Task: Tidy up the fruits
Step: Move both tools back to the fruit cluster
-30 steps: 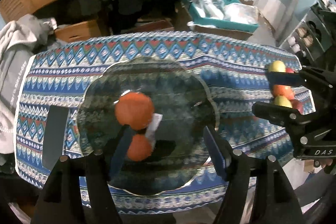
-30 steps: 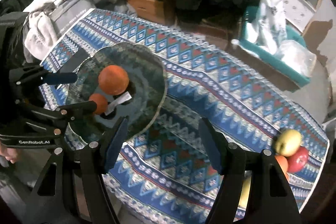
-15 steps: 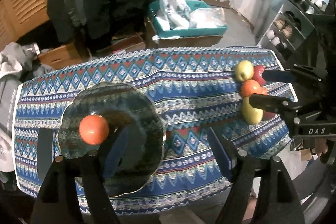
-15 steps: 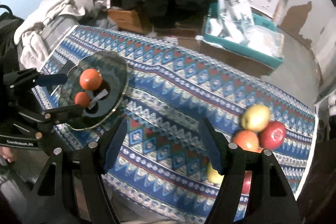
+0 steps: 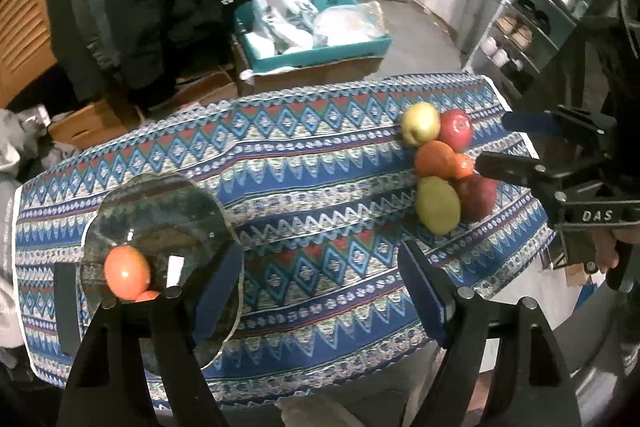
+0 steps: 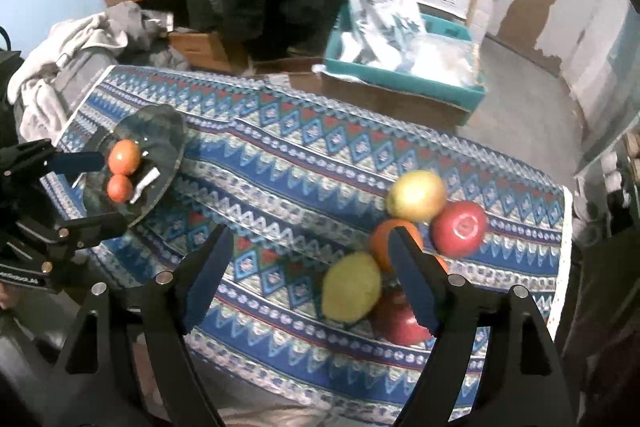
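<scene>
**Fruit pile ahead of my right jaws, plate by my left**

Zigzag-patterned blue cloth covers the table (image 5: 320,187) under both my tools, with cluttered floor and a teal tray beyond. My right gripper (image 6: 308,267) stands wide and holds nothing; the clustered fruit lies just ahead of its right jaw: a yellow-green pear (image 6: 351,291) between the jaws' tips, an orange (image 6: 386,243) partly hidden behind the right finger, two red apples (image 6: 459,228) and a yellow apple (image 6: 416,195) beyond. My left gripper (image 5: 320,287) is also wide and empty, the scalloped clear glass plate (image 5: 160,211) at its left jaw, carrying two orange-red fruits (image 5: 127,271). My worry: the pieces touch one another near the table's edge, so closing on one could nudge a neighbour rolling off.
</scene>
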Action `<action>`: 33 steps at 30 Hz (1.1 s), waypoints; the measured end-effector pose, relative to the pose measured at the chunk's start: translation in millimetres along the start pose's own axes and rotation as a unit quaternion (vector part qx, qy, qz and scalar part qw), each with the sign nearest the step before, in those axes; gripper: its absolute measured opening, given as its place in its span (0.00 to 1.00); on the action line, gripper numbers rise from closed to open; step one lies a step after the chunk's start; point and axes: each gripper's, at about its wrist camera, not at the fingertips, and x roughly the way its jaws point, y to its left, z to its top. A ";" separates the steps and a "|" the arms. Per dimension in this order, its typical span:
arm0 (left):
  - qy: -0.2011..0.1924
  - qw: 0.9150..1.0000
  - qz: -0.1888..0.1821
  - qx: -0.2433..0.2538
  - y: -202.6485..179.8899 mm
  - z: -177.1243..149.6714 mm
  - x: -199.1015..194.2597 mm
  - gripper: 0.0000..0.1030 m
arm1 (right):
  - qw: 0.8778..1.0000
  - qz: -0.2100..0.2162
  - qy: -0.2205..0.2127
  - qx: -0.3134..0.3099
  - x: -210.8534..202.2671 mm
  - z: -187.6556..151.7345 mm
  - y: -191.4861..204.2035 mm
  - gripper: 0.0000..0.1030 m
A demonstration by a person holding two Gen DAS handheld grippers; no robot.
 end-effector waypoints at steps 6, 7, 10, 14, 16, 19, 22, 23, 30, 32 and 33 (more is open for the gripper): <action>0.006 1.000 -0.010 0.013 -21.6 6.4 8.1 0.79 | 1.000 -0.005 0.006 0.014 -1.4 -15.2 -19.8 0.78; 0.007 1.000 -0.012 0.016 -25.2 7.4 10.3 0.80 | 1.000 -0.006 0.008 0.016 -1.2 -17.2 -22.9 0.78; 0.014 1.000 -0.016 0.022 -34.9 9.1 18.2 0.83 | 1.000 -0.011 0.015 0.024 1.0 -24.8 -34.1 0.78; 0.024 0.999 -0.021 0.029 -45.5 10.5 29.8 0.83 | 0.999 -0.015 0.026 0.033 6.5 -34.7 -48.1 0.78; 0.026 0.999 -0.025 0.031 -50.3 12.3 34.0 0.83 | 0.999 -0.014 0.033 0.036 10.9 -39.4 -56.0 0.78; 0.025 0.999 -0.028 0.037 -58.4 15.4 39.5 0.83 | 0.998 -0.013 0.041 0.042 17.3 -45.2 -65.1 0.78; 0.026 0.998 -0.029 0.041 -64.9 17.9 46.8 0.83 | 0.998 -0.012 0.050 0.044 24.5 -51.8 -72.1 0.78; 0.028 0.998 -0.030 0.041 -66.5 19.1 49.6 0.83 | 0.998 -0.012 0.054 0.044 27.5 -53.7 -74.7 0.78; 0.046 0.997 -0.033 0.049 -79.7 22.2 74.5 0.83 | 0.996 -0.001 0.088 0.028 54.4 -69.2 -85.3 0.78; 0.052 0.997 -0.036 0.051 -83.4 21.9 82.8 0.83 | 0.995 -0.001 0.095 0.025 60.2 -74.2 -87.3 0.78; 0.055 0.996 -0.036 0.053 -84.8 21.7 86.7 0.83 | 0.995 0.001 0.098 0.024 62.5 -76.3 -88.2 0.78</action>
